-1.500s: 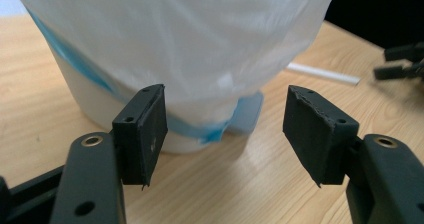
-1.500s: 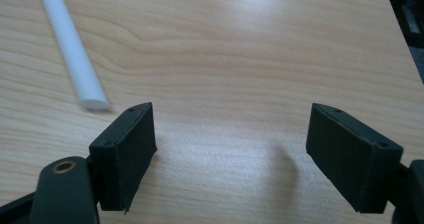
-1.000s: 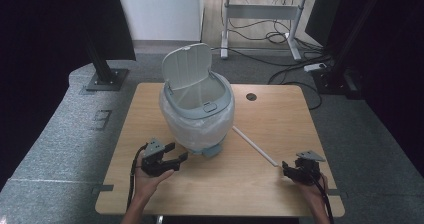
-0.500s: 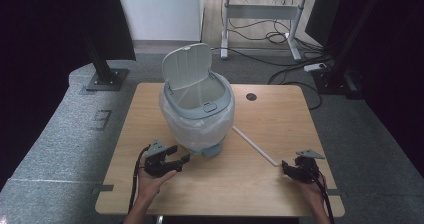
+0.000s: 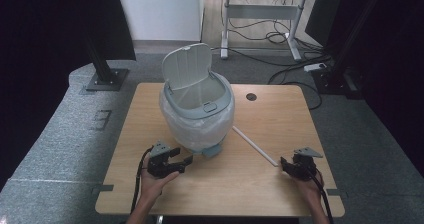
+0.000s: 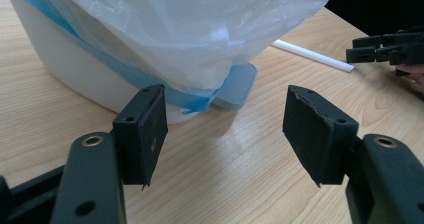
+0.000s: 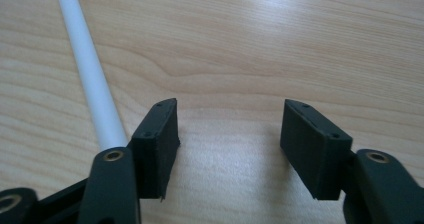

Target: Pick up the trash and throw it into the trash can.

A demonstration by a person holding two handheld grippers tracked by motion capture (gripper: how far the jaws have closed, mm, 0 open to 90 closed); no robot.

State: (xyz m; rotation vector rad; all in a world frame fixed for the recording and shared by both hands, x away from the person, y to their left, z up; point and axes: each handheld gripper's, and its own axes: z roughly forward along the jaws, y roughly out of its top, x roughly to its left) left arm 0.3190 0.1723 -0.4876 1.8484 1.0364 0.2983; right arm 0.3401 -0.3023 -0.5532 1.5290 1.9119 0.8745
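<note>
A white pedal bin (image 5: pixel 197 111) stands mid-table, lid up, lined with a clear plastic bag (image 6: pixel 190 29) that drapes over its outside. Its grey-blue pedal (image 6: pixel 236 86) pokes out at the base. My left gripper (image 5: pixel 184 162) rests on the table just in front of the bin, open, jaws wide with only bare wood between them and the bin base (image 6: pixel 75 69) close ahead. My right gripper (image 5: pixel 284 165) is open at the table's right front. A white rod (image 7: pixel 90 74) lies just to the left of its left jaw, outside the gap.
The wooden table (image 5: pixel 270 114) has a cable hole (image 5: pixel 251 97) at the back right. The white rod (image 5: pixel 254 145) runs diagonally from the bin toward the right gripper. Grey carpet surrounds the table; a desk frame and cables stand behind.
My left gripper has drifted slightly back toward the person and to the left. The right gripper has stayed put.
</note>
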